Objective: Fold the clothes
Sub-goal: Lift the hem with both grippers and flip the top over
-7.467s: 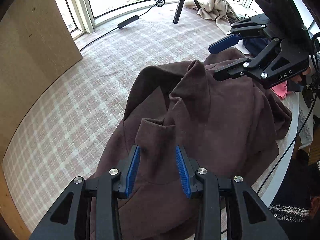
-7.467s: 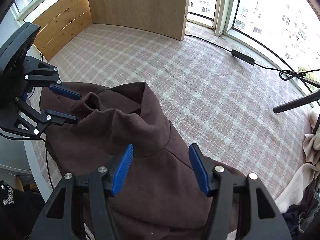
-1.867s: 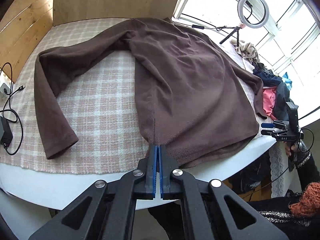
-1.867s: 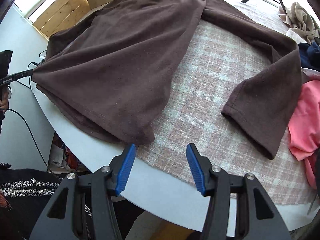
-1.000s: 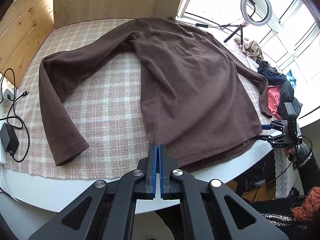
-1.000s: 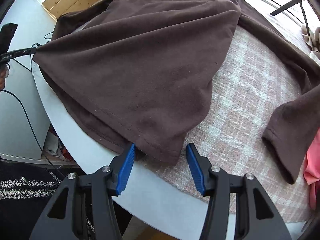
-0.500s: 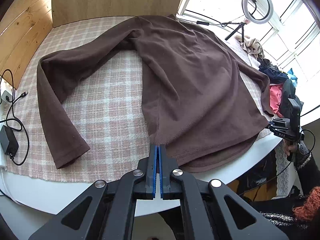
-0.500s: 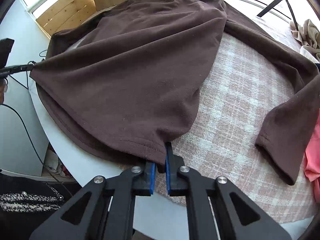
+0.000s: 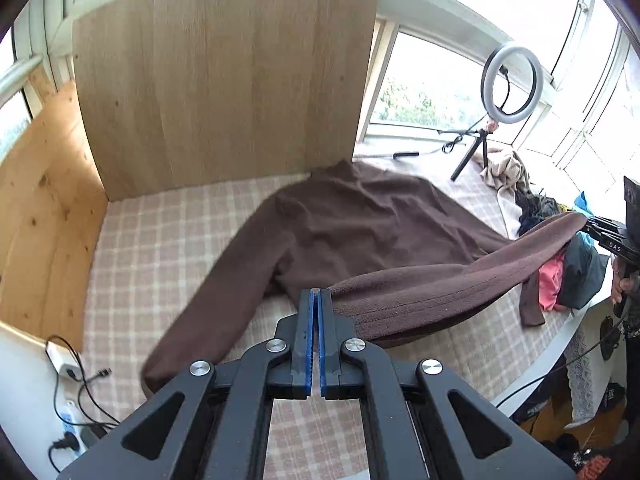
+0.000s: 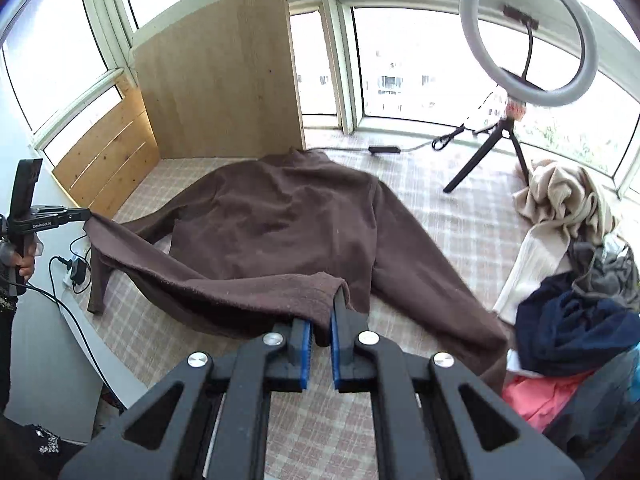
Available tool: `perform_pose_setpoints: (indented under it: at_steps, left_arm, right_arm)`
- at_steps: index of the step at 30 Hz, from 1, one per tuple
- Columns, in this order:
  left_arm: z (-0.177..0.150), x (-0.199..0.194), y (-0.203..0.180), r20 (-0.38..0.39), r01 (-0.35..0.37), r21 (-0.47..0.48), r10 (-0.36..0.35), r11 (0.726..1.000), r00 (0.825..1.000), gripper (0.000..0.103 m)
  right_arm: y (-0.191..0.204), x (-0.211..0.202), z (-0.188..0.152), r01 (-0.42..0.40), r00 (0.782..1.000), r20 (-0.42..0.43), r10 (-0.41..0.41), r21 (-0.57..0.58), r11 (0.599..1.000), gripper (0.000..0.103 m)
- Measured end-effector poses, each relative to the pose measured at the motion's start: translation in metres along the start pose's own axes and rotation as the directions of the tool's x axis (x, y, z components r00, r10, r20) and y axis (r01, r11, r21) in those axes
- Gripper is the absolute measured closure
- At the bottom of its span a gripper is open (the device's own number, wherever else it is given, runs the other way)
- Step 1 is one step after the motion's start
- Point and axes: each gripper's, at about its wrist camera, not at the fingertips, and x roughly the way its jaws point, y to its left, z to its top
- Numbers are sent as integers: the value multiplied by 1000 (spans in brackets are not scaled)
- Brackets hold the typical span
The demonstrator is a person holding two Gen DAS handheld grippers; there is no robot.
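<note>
A brown fleece sweater lies on the checked tablecloth, collar toward the far window and sleeves spread to both sides. Its bottom hem is lifted off the table and stretched taut between my two grippers. My left gripper is shut on one hem corner; in the right wrist view the left gripper appears at the left edge. My right gripper is shut on the other corner, and in the left wrist view the right gripper shows at the far right, held by a hand.
A pile of clothes lies on the right of the table, with a pink garment in front. A ring light on a tripod stands behind it. Wooden boards rise at the back left. Cables and a charger lie at the left table edge.
The right gripper shut on the hem corner. Both grippers then rose, lifting the hem off the table and carrying it over the sweater's body toward the collar.
</note>
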Motion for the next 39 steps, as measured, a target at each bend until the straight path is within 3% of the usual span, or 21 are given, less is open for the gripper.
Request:
perform_pose_setpoints:
  at_steps: [3, 4, 6, 10, 13, 15, 16, 18, 19, 21, 22, 24, 26, 27, 28, 30, 33, 37, 38, 39]
  left_arm:
    - [28, -83, -13, 137, -52, 76, 41, 996, 990, 102]
    - [32, -108, -18, 172, -67, 100, 49, 993, 984, 102]
    - [9, -126, -26, 169, -83, 145, 58, 986, 984, 102]
    - [-66, -102, -29, 28, -31, 141, 27, 989, 999, 102]
    - [-140, -41, -27, -161, 45, 73, -32, 996, 986, 102]
    - [-191, 2, -27, -291, 89, 19, -80, 996, 953, 102]
    - [-215, 24, -28, -360, 100, -8, -96, 995, 928, 102]
    - [-249, 54, -28, -459, 108, -37, -113, 993, 881, 102]
    - [-261, 63, -26, -493, 107, -49, -118, 993, 862, 102]
    - [-260, 61, -17, -503, 94, -48, -106, 994, 858, 102]
    - [-254, 58, -12, -499, 89, -41, -97, 995, 861, 100]
    - [-221, 54, 3, -448, 50, -12, -50, 999, 892, 100]
    - [-174, 65, 15, -386, 22, 23, -11, 999, 922, 99]
    - [-148, 78, 20, -357, 12, 43, 4, 999, 934, 98]
    - [-120, 98, 26, -339, 16, 52, 2, 999, 941, 95]
    - [-74, 142, 35, -323, 29, 61, -8, 998, 947, 92]
    - [-20, 214, 44, -318, 15, 56, 3, 998, 948, 88]
    - [4, 288, 50, -386, 42, 76, -9, 996, 922, 86]
    - [4, 301, 49, -406, 51, 85, -12, 995, 914, 88]
    - [4, 313, 48, -423, 61, 95, -15, 994, 906, 102]
  right_arm:
    - [17, -58, 66, 94, 990, 117, -80, -120, 988, 96]
    - [23, -76, 71, 109, 986, 138, -89, -142, 984, 96]
    - [35, -92, 62, 115, 988, 121, -93, -186, 976, 96]
    - [48, -83, 4, 67, 997, -8, -71, -235, 970, 96]
    - [48, -30, -71, -20, 980, -196, -18, -191, 981, 96]
    - [44, 12, -122, -73, 946, -323, 27, -131, 989, 96]
    - [40, 34, -147, -99, 922, -383, 59, -86, 991, 96]
    - [37, 76, -190, -140, 858, -502, 111, -19, 990, 95]
    - [38, 91, -206, -138, 822, -561, 99, -27, 990, 94]
    - [38, 103, -222, -144, 764, -640, 83, -43, 989, 90]
    - [35, 101, -221, -165, 747, -656, 103, -34, 986, 89]
    - [23, 90, -201, -187, 779, -612, 137, -18, 982, 84]
    - [4, 87, -167, -160, 845, -517, 140, 4, 987, 60]
    - [-6, 89, -148, -137, 881, -455, 129, 17, 990, 56]
    - [-17, 91, -128, -114, 912, -392, 117, 32, 993, 55]
    - [-36, 114, -92, -52, 950, -307, 58, 30, 998, 55]
    - [-68, 170, -53, 55, 961, -273, -42, 37, 998, 55]
    - [-97, 242, -31, 126, 932, -346, -105, 39, 991, 55]
    - [-103, 255, -30, 124, 928, -359, -99, 46, 991, 55]
    - [-108, 268, -30, 123, 923, -373, -94, 54, 991, 55]
